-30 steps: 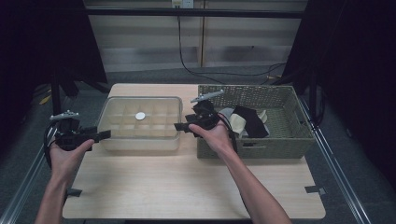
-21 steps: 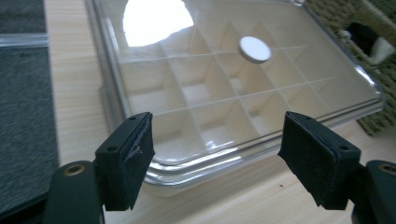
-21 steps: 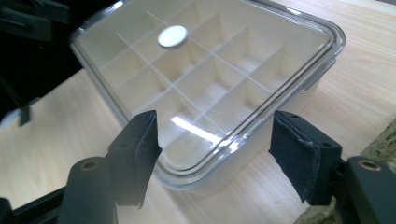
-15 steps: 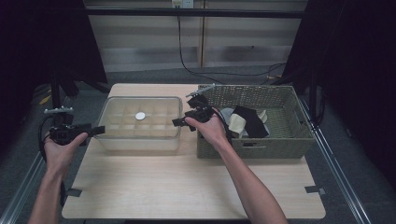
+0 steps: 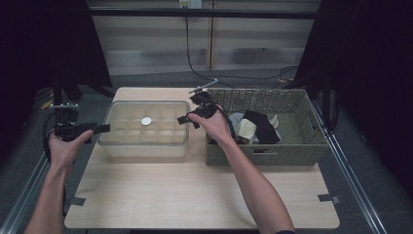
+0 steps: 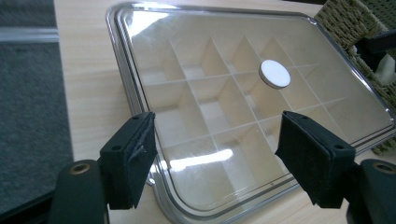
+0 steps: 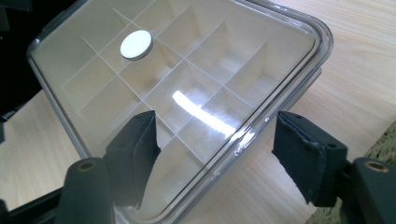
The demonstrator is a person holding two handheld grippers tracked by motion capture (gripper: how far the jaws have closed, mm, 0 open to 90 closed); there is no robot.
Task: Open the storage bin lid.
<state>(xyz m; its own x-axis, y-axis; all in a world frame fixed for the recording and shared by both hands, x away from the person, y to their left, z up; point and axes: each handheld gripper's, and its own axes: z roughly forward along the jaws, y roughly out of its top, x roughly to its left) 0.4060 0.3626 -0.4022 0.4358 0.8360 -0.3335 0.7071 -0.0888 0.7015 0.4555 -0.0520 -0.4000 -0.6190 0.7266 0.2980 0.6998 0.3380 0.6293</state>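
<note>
A clear plastic box (image 5: 146, 148) with inner dividers stands on the table under a see-through lid (image 6: 224, 93). A white round disc (image 5: 146, 120) (image 6: 274, 73) (image 7: 136, 44) sits on the lid. My left gripper (image 5: 96, 131) (image 6: 215, 140) is open at the box's left end, its jaws either side of the lid's near corner without touching it. My right gripper (image 5: 187, 121) (image 7: 215, 135) hovers over the box's right end. Its jaws have just been opening and stand open over a lid corner, with nothing pressed between them.
A woven basket (image 5: 263, 151) stands close against the box's right side, holding black and pale folded cloths (image 5: 260, 126). Bare wooden table (image 5: 195, 195) lies in front of both. Dark floor borders the table on the left, and metal rails run along both sides.
My left hand has drifted a little left and away from me beside the box. My right hand has slid left and farther back, from the basket's edge to over the box's right end.
</note>
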